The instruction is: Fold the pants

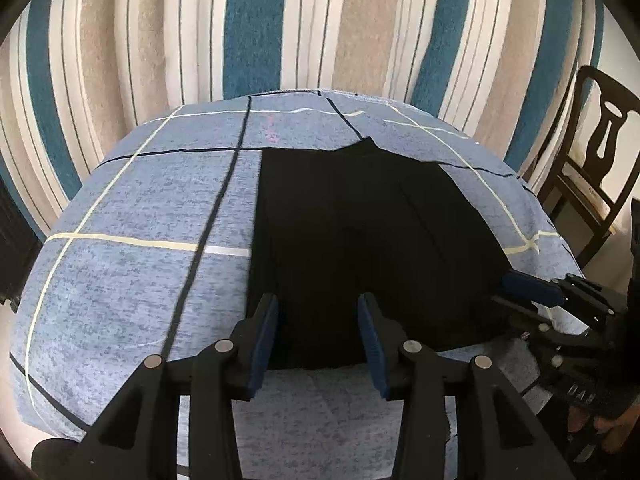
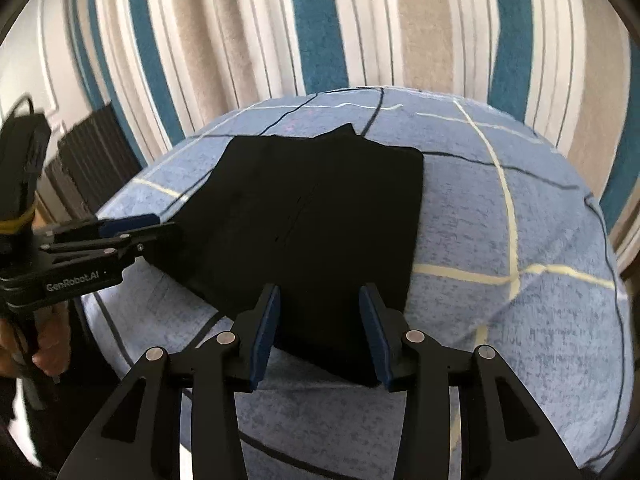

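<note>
- Left wrist view: left gripper (image 1: 318, 336) fingers apart over the pants (image 1: 360, 240) near edge.
- Right gripper (image 2: 320, 332) likewise, holding nothing.
- Pinch both near corners evenly before lifting.

Looks like a home room, probably living or bedroom. Full-length striped curtain (image 1: 256, 28) in teal, beige and white hangs right behind my work surface, which is covered by a blue checked cloth (image 1: 132, 216). Dark wooden dining-style chair (image 1: 592, 160) stands off its right edge, and a dark ribbed radiator (image 2: 92, 156) sits by the left wall.
</note>
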### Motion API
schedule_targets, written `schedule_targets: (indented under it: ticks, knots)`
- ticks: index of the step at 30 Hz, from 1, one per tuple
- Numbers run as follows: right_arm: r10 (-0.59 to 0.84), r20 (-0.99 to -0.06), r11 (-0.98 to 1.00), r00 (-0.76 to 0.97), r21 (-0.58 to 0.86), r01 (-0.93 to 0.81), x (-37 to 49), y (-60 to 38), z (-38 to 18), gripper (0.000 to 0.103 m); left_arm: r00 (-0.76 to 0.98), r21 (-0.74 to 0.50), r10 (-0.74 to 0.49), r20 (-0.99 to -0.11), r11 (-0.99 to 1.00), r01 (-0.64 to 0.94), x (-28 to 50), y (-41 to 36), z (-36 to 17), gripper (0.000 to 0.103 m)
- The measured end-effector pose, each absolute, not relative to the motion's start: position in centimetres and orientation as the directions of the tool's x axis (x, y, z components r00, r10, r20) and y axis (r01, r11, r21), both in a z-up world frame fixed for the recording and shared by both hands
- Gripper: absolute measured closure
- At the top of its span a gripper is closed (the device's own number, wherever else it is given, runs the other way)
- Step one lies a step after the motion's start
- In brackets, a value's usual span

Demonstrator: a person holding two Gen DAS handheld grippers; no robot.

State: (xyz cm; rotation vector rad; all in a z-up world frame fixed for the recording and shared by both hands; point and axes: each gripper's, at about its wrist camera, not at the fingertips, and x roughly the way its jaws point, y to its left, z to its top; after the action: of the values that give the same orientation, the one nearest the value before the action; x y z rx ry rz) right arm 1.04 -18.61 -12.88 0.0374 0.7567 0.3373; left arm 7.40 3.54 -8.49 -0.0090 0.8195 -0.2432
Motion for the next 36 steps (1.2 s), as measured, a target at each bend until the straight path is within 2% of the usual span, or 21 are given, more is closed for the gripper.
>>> schedule_targets:
  ticks: [7, 10, 12, 14, 27, 32, 36]
  knots:
    - [0.311, -0.654, 0.950, 0.689, 0.219, -0.221, 2.7, -20.0, -12.4, 0.061, 0.646, -0.122, -0.217, -0.732, 0.974, 0.189, 9.6, 4.7, -8.3, 0.059]
    - [0.305, -0.685, 0.951, 0.662, 0.256, -0.173, 3.7, -20.8, -13.4, 0.061, 0.639, -0.131, -0.220, -0.737, 0.974, 0.183, 11.4, 4.7, -8.3, 0.059]
    - [0.320, -0.692, 0.942, 0.647, 0.302, -0.144, 3.9, -21.6, -14.1, 0.067, 0.630, -0.156, -0.236, -0.739, 0.971, 0.181, 12.6, 4.7, -8.2, 0.059]
    - [0.351, -0.682, 0.927, 0.642, 0.351, -0.133, 3.9, -22.3, -14.2, 0.068, 0.631, -0.157, -0.237, -0.739, 0.971, 0.181, 13.7, 4.5, -8.0, 0.059]
    - [0.349, -0.648, 0.925, 0.677, 0.354, -0.139, 8.3, -22.9, -12.0, 0.068, 0.577, -0.219, -0.290, -0.763, 0.957, 0.191, 21.0, 3.8, -8.3, 0.059]
    - [0.341, -0.654, 0.926, 0.675, 0.357, -0.122, 12.4, -22.7, -11.2, 0.068, 0.605, -0.173, -0.278, -0.746, 0.958, 0.228, 21.2, 2.7, -7.8, 0.066]
    - [0.322, -0.688, 0.942, 0.650, 0.301, -0.148, 14.6, -21.3, -11.6, 0.068, 0.605, -0.163, -0.280, -0.746, 0.957, 0.241, 21.6, 2.6, -7.5, 0.068]
